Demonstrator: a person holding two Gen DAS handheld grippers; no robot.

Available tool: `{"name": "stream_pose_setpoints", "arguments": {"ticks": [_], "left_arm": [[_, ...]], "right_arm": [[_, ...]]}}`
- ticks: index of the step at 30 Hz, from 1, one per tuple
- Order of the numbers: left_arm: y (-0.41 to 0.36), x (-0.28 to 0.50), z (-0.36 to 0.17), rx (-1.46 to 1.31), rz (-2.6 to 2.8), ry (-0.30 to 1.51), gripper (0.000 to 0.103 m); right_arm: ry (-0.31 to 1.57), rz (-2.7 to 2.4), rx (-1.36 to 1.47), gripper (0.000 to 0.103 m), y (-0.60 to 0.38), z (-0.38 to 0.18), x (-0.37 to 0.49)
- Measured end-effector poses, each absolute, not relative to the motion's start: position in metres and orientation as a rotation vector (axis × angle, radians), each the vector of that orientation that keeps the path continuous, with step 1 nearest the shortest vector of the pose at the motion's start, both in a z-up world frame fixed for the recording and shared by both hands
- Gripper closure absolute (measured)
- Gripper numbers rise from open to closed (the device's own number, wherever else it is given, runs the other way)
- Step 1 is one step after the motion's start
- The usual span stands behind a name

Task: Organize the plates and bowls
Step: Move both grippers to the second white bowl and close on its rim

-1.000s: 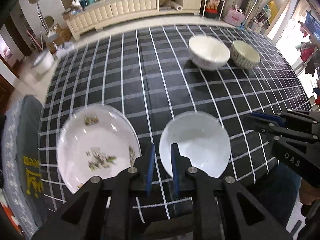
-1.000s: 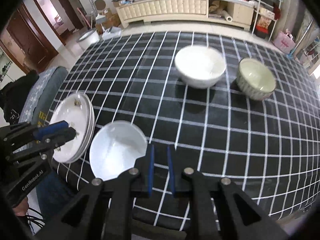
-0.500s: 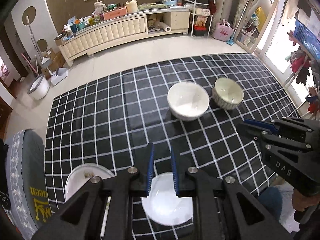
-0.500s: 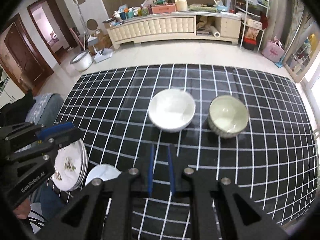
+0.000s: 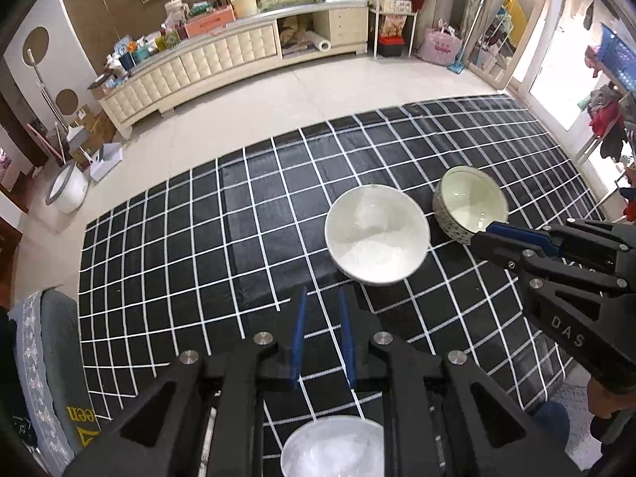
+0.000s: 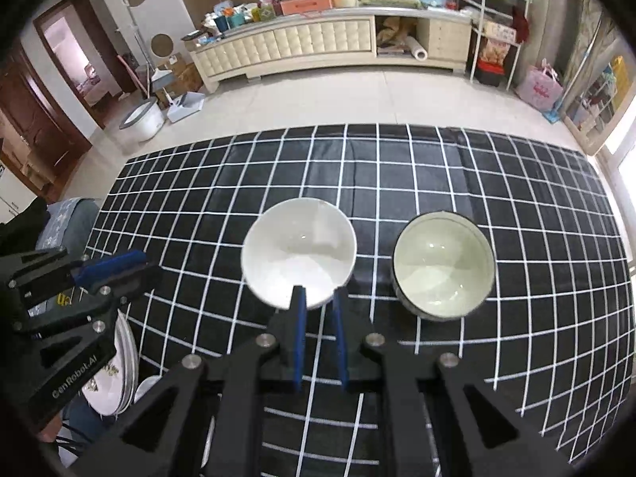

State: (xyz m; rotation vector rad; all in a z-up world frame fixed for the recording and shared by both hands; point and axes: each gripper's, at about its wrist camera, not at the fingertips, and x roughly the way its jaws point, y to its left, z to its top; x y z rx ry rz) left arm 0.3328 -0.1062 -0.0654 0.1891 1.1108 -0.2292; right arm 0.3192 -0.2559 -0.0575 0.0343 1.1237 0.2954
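Black checked cloth covered your tabletop (image 6: 198,238), and on it, toward the far right, sat the two bowls, side by side and just apart. Your white bowl (image 6: 298,252) was the wider; your green bowl (image 6: 443,264), patterned outside, stood to its right. At the near left edge lay your plates (image 6: 119,361), seemingly stacked, with a small white dish (image 5: 334,453) beside them.

Your left gripper (image 5: 322,342) hovered above the cloth short of the white bowl, its blue pads nearly together with nothing between them. Your right gripper (image 6: 318,334) pointed at that bowl's near rim, pinched just as narrow and equally empty.

Those bowls looked like glazed ceramic: stiff, fairly heavy for their size, slick under the pads and likely to chip if knocked together. You would probably do best to take one by the rim, a pad inside and a pad outside the wall, and you would have needed wider jaws first. Nesting the green bowl in the white one looked the safer order.
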Motion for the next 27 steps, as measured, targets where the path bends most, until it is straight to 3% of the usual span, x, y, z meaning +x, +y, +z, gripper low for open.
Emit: {"name": "stream_pose_setpoints", "arguments": {"ticks": [15,27], "left_arm": [[-0.119,0.393,-0.131,0.22,-0.266,1.208,0.088],[-0.119,0.412,-0.161,0.21,-0.298,1.263,0.075]], "right_arm": [[1.22,0.217,-0.001,0.086,-0.255,-0.115,0.366],[1.283,0.226,0.033,0.086,-0.256,-0.137,0.378]]}}
